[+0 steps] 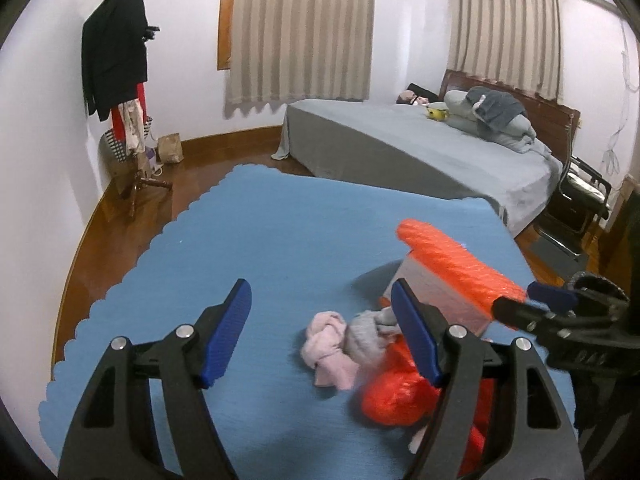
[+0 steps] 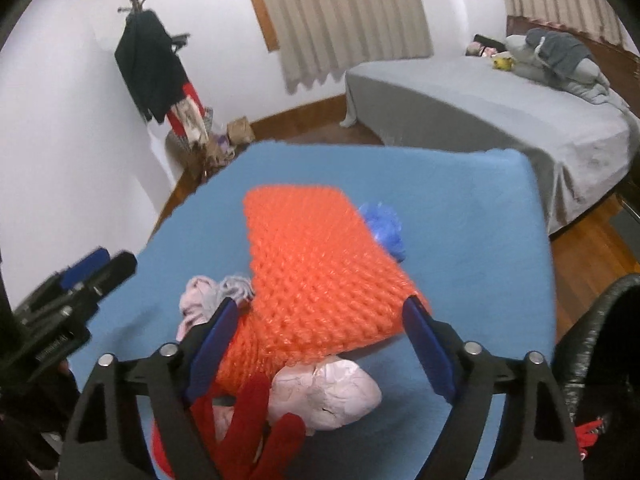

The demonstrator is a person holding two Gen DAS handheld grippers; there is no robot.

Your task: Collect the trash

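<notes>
The orange mesh bag (image 2: 320, 280) lies on the blue counter (image 2: 480, 240), between the right gripper (image 2: 324, 344) fingers, which are spread wide, gripping nothing. Its contents are unclear. Left gripper (image 1: 320, 332): fingers wide apart, empty. Crumpled pink cloth (image 1: 328, 348) lies just beside the bag.

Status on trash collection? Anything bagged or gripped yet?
Nothing visibly collected. Both grippers, left gripper and right gripper, are open and hold nothing. The right one hovers over the orange mesh piece. Left to gather from the blue mat: pink rag, grey rag, blue wad, pale crumpled lump.
</notes>
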